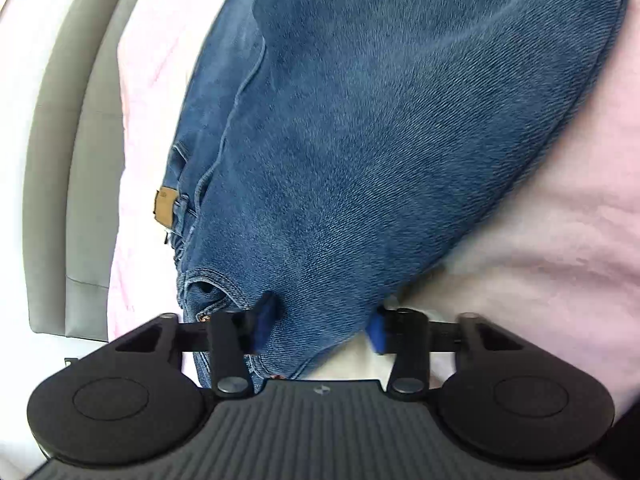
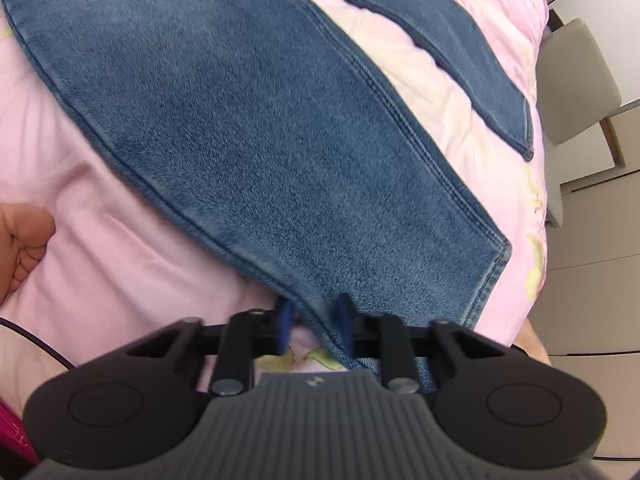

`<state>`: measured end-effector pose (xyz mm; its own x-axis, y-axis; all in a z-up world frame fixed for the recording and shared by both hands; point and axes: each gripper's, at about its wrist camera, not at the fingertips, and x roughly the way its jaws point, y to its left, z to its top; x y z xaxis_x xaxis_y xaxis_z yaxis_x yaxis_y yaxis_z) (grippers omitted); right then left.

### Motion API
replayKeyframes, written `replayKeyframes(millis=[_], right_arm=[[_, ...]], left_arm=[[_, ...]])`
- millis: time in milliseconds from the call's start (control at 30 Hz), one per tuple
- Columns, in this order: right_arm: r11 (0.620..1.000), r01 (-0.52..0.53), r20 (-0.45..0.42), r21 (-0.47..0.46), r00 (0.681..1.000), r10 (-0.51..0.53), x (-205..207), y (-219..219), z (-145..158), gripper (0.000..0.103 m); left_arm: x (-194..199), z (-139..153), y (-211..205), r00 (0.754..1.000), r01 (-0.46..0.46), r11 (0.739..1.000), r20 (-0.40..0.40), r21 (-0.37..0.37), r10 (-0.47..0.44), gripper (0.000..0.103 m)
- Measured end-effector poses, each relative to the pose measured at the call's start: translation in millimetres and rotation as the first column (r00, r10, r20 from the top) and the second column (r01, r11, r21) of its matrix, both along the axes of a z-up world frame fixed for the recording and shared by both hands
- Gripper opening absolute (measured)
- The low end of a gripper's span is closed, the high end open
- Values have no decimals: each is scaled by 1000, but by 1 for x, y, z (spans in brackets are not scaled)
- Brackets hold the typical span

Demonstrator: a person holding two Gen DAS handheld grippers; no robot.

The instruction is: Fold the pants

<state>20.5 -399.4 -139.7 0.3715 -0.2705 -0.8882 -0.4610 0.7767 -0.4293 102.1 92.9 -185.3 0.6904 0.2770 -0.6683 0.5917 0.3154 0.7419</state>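
Observation:
Blue denim pants [image 1: 380, 120] lie on a pink bed cover [image 1: 540, 260]. In the left wrist view the waist end with a tan leather patch [image 1: 165, 206] is nearest. My left gripper [image 1: 320, 326] has its blue pads wide apart, with the denim's near edge lying between them. In the right wrist view one leg [image 2: 260, 128] runs toward me and the other leg [image 2: 460, 48] lies farther right. My right gripper [image 2: 314, 326] has its pads closer together around the near corner of the leg's hem [image 2: 492, 276]; the pads do not visibly pinch it.
A grey padded headboard or bed frame [image 1: 60, 160] runs along the left. Grey chairs [image 2: 576, 80] and pale floor stand beyond the bed's right edge. A bare hand [image 2: 20, 240] rests on the cover at the left. A dark cable [image 2: 36, 344] crosses the lower left.

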Motion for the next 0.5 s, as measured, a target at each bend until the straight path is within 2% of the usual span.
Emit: replayKeyframes(millis=[67, 167, 267, 400, 500], right_arm=[[1000, 6, 27, -6, 1000, -5, -2, 1, 7, 9], [1000, 20, 85, -3, 996, -19, -3, 1, 24, 4], [1000, 24, 165, -18, 986, -21, 0, 4, 48, 2], [998, 39, 274, -42, 961, -26, 17, 4, 86, 0], [998, 43, 325, -34, 945, -30, 43, -5, 112, 0]], left_arm=[[-2, 8, 0, 1000, -15, 999, 17, -33, 16, 32], [2, 32, 3, 997, -67, 990, 34, -126, 72, 26], [11, 62, 2, 989, -119, 970, 67, -210, 136, 24], [32, 114, 0, 969, -174, 923, 108, -343, 223, 24], [55, 146, -2, 954, -204, 890, 120, -407, 274, 24]])
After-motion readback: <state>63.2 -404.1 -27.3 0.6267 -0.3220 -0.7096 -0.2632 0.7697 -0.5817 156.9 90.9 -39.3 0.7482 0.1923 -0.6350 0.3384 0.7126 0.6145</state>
